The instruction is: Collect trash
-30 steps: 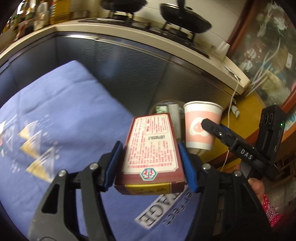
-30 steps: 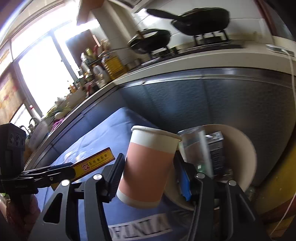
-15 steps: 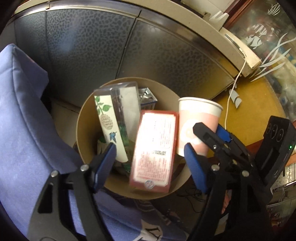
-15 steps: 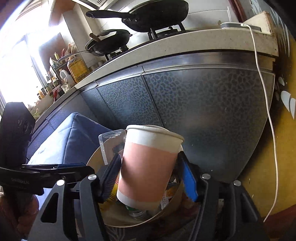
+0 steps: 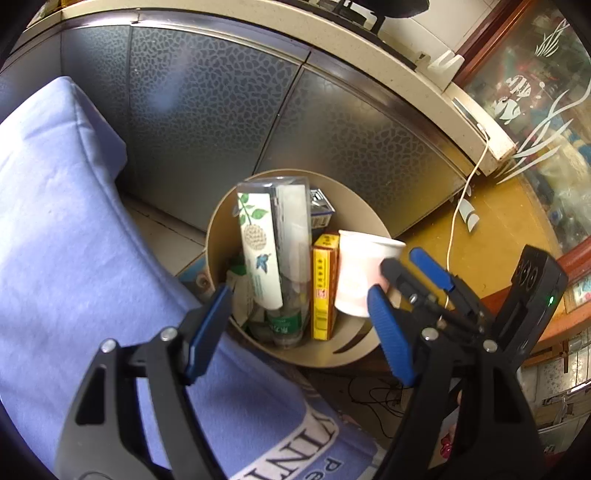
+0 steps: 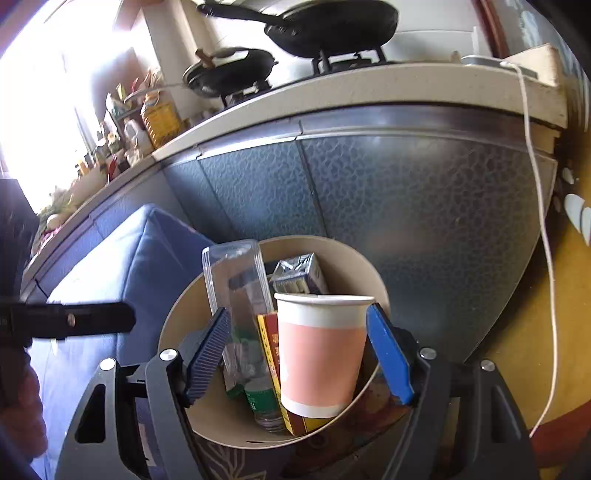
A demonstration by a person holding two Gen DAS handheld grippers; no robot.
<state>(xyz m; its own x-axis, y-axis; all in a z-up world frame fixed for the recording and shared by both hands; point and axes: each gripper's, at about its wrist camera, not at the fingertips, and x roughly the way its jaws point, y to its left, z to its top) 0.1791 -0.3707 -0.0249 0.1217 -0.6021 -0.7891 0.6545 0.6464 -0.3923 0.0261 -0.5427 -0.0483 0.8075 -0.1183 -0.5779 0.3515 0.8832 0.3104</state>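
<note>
A kitchen worktop (image 6: 369, 88) runs across the top of both views, with grey pebble-patterned cabinet fronts (image 5: 207, 110) under it and 2 black pans (image 6: 332, 26) on a stove at 12 o'clock in the right wrist view. A white cord (image 6: 543, 221) hangs down from the worktop at 3 o'clock, over a yellow floor (image 5: 480, 251). A blue cloth (image 5: 74, 258) with printed letters fills the 9 o'clock side. The round beige bin (image 5: 218, 236) stands on the floor against the cabinets, just beside the cloth. The left tool (image 5: 299, 332) points steeply down over the bin; its jaws have just been opening and now stand wide, with nothing pressed between the blue pads, and the red and yellow box (image 5: 325, 288) stands on end inside the bin. The right tool (image 6: 295, 354) tilts down at the bin's near rim, its jaws likewise just opened wide; the pink paper cup (image 6: 317, 354) sits upright between the pads, clear of the left pad, though I cannot tell whether the right pad touches it. In the bin I count 1 cup, 1 red and yellow box, 1 clear leaf-printed package (image 5: 266, 243), 1 silver carton (image 6: 299, 273) and 1 green-labelled bottle (image 5: 284, 325). A reddish sleeve (image 6: 18, 406) shows at 8 o'clock.
</note>
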